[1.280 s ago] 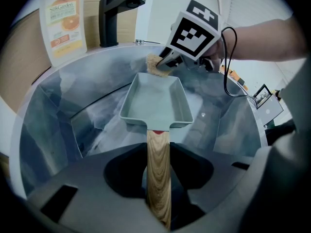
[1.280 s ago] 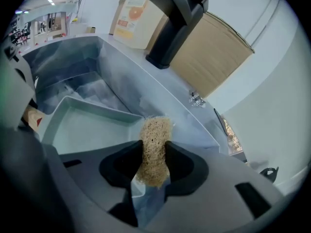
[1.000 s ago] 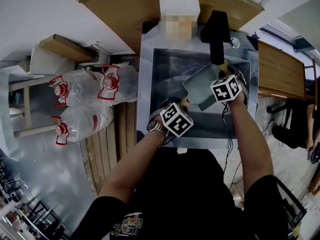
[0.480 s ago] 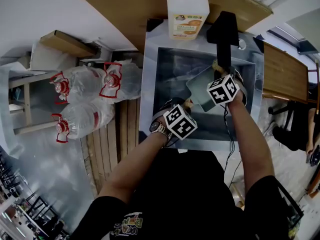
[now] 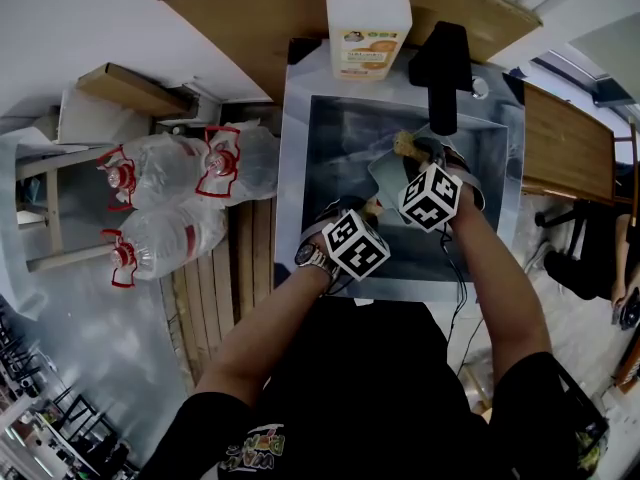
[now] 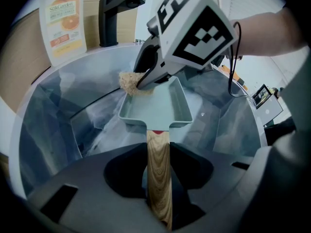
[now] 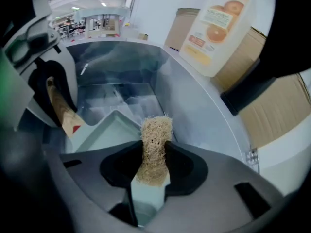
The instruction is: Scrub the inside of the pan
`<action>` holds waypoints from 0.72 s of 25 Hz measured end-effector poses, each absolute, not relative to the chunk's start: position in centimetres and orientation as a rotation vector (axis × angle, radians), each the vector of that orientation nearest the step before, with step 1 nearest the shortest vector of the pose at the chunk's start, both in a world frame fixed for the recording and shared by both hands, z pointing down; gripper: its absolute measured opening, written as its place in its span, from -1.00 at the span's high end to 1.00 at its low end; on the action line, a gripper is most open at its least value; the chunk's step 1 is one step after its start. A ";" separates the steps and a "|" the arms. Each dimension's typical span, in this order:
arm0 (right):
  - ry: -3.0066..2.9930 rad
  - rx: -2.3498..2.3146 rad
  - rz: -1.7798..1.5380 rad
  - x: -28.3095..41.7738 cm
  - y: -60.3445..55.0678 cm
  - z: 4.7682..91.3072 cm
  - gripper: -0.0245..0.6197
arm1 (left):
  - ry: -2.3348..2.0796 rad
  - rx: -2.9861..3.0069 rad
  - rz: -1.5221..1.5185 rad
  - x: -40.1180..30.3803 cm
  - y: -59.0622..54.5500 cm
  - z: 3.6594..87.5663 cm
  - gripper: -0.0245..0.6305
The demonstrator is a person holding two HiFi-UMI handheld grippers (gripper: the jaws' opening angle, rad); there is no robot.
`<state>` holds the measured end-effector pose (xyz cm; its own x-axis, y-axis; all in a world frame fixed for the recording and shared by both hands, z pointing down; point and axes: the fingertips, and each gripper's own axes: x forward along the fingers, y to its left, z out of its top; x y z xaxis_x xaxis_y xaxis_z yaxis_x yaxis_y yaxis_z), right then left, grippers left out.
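A pale green square pan (image 5: 388, 180) with a wooden handle (image 6: 158, 166) sits tilted inside the steel sink (image 5: 296, 188). My left gripper (image 6: 158, 178) is shut on that handle and holds the pan (image 6: 154, 108) out ahead of it. My right gripper (image 7: 153, 165) is shut on a tan fibrous scrubber (image 7: 155, 142). In the left gripper view the scrubber (image 6: 129, 82) rests at the pan's far left corner, under the right gripper (image 6: 146, 79). In the head view the scrubber (image 5: 406, 145) pokes out beyond the right gripper's marker cube (image 5: 430, 196).
A soap bottle with an orange label (image 5: 368, 16) stands on the sink's back rim, and a black faucet (image 5: 441, 63) is to its right. Large water bottles with red handles (image 5: 170, 193) lie left of the sink. A wooden counter (image 5: 250, 18) runs behind.
My right gripper has moved left across the pan and rolled, so the scrubber now shows at the pan's far edge. The left gripper and the handle have stayed put.
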<state>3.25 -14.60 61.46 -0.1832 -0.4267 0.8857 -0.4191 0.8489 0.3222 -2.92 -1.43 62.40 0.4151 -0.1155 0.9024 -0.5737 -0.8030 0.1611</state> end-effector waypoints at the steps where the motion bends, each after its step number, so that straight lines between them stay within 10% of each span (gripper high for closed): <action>1: -1.824 0.595 -0.033 2.4 -14.1 61.4 0.47 | -0.586 2.225 1.366 -2.9 -1.4 62.4 0.46; 18: -1.939 0.291 -0.197 -2.0 -8.7 60.4 0.47 | -0.586 2.223 1.362 -3.0 -1.4 62.3 0.46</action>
